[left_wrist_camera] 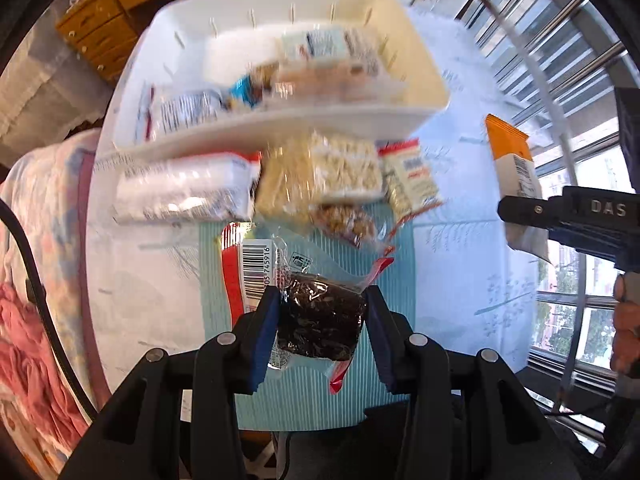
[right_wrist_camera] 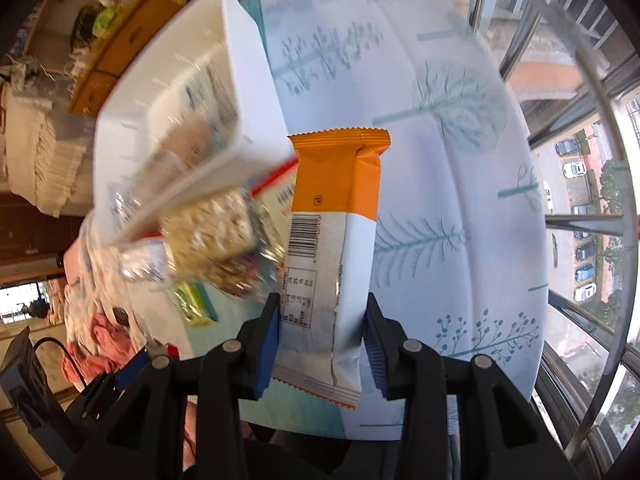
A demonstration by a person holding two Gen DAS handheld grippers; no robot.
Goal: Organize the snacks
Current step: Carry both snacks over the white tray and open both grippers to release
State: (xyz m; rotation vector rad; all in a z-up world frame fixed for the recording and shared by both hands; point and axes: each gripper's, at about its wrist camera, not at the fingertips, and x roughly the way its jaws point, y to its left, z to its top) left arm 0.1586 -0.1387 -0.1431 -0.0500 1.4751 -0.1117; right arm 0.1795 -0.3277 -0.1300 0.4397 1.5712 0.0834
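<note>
My left gripper [left_wrist_camera: 322, 300] is shut on a dark brownie in a clear wrapper [left_wrist_camera: 320, 320], held above a teal mat [left_wrist_camera: 304, 396]. My right gripper [right_wrist_camera: 322, 308] is shut on an orange and white snack packet [right_wrist_camera: 332, 240], held above the patterned tablecloth [right_wrist_camera: 460, 160]; it also shows in the left wrist view [left_wrist_camera: 516, 176], where the right gripper's own fingers [left_wrist_camera: 532, 210] clamp it. A white bin [left_wrist_camera: 416, 76] holding several snack packs stands beyond, also in the right wrist view [right_wrist_camera: 248, 92]. Loose snacks lie in front of it: a rice cake pack [left_wrist_camera: 320, 172], a white wrapped pack [left_wrist_camera: 180, 188], a nut bag [left_wrist_camera: 348, 220].
A round table with a white leaf-print cloth [left_wrist_camera: 460, 272] carries everything. A window with railings [left_wrist_camera: 568, 80] is at the right, a wooden dresser [left_wrist_camera: 104, 20] behind, and pink bedding [left_wrist_camera: 28, 320] at the left.
</note>
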